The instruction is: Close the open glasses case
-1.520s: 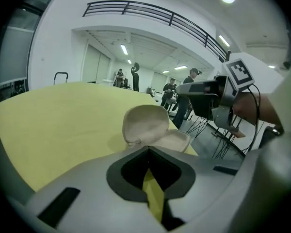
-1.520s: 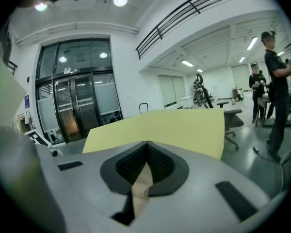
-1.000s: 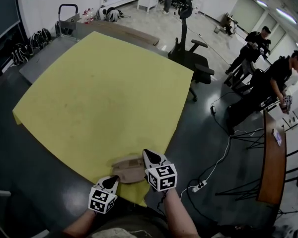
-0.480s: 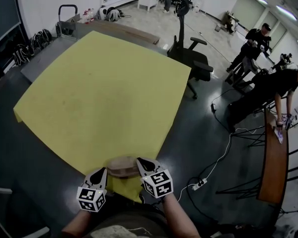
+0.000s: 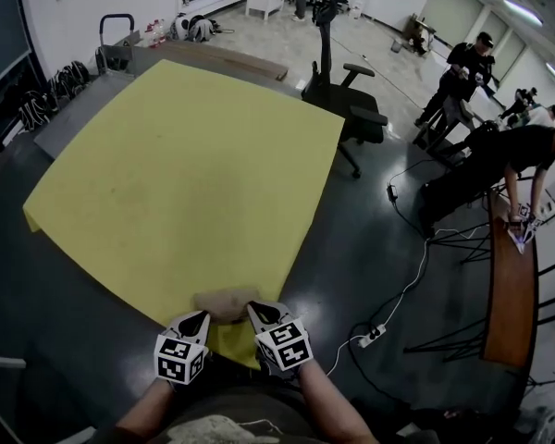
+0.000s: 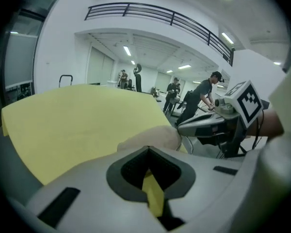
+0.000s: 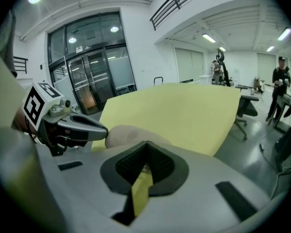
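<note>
Tan glasses case (image 5: 225, 303): smooth rounded dome, lid down, on yellow desk (image 5: 185, 174), between the claw tips. Left claw (image 5: 200, 317) pinched together, empty. Right claw (image 5: 255, 309) likewise together, empty.

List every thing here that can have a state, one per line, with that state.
glasses case: lid down, looks closed.
left gripper: jaws together, empty, at the case's left end.
right gripper: jaws together, empty, at the case's right end.
yellow cloth: spread flat.
office chair: upright, unoccupied.
</note>
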`<state>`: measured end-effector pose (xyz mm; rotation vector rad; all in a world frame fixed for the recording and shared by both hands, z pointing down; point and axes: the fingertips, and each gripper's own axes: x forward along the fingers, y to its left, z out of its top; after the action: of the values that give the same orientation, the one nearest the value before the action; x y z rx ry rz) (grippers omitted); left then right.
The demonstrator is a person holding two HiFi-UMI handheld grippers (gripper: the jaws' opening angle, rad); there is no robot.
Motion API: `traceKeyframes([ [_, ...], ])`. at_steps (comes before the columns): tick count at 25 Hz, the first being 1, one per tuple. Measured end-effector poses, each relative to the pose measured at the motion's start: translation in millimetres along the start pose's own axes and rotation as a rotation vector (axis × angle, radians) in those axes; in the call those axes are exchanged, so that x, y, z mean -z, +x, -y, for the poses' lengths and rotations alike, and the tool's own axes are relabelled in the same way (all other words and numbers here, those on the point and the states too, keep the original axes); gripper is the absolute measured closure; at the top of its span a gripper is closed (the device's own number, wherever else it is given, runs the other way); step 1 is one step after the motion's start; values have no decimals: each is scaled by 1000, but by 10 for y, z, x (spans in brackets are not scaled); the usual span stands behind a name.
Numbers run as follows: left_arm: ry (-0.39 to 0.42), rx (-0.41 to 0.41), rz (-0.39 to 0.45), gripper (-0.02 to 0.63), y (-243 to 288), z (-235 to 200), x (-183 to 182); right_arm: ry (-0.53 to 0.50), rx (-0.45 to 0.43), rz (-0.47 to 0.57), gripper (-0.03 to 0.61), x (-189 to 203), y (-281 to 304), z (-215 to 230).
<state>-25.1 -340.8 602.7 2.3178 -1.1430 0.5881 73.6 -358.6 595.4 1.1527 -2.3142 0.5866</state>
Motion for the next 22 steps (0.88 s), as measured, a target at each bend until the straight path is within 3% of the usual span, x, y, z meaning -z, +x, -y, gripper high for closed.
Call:
traceKeyframes([
  [11, -27, -6, 17, 604, 1, 3, 26, 55, 28, 35, 589, 21, -15, 23],
  [22, 22, 28, 18, 604, 40, 17, 104, 91, 31, 31, 589, 41, -20, 22],
])
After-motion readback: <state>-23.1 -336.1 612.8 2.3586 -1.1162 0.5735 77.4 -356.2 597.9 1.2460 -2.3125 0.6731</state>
